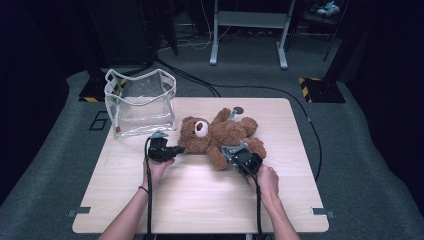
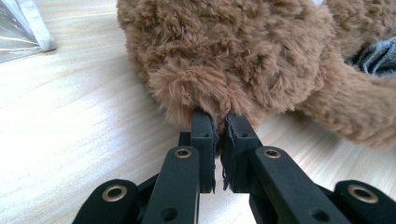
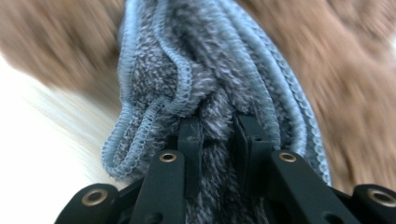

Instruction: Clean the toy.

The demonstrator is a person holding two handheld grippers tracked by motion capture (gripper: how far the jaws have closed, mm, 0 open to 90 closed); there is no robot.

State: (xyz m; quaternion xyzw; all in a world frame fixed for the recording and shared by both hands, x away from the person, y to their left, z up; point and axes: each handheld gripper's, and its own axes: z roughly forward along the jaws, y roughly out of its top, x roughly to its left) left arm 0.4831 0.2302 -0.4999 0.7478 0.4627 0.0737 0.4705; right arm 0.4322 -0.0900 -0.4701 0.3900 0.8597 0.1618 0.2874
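Observation:
A brown teddy bear lies on its back in the middle of the wooden table. At the bear's head, my left gripper is shut on a tuft of its fur, at the ear. My left gripper has its jaws nearly touching, with fur pinched between them. My right gripper is at the bear's lower body. My right gripper is shut on a bunched grey knitted cloth that sits against the brown fur.
A clear plastic bag with white trim stands open at the table's back left corner, close behind my left gripper. A small grey round object lies behind the bear. Cables run across the floor beyond the table.

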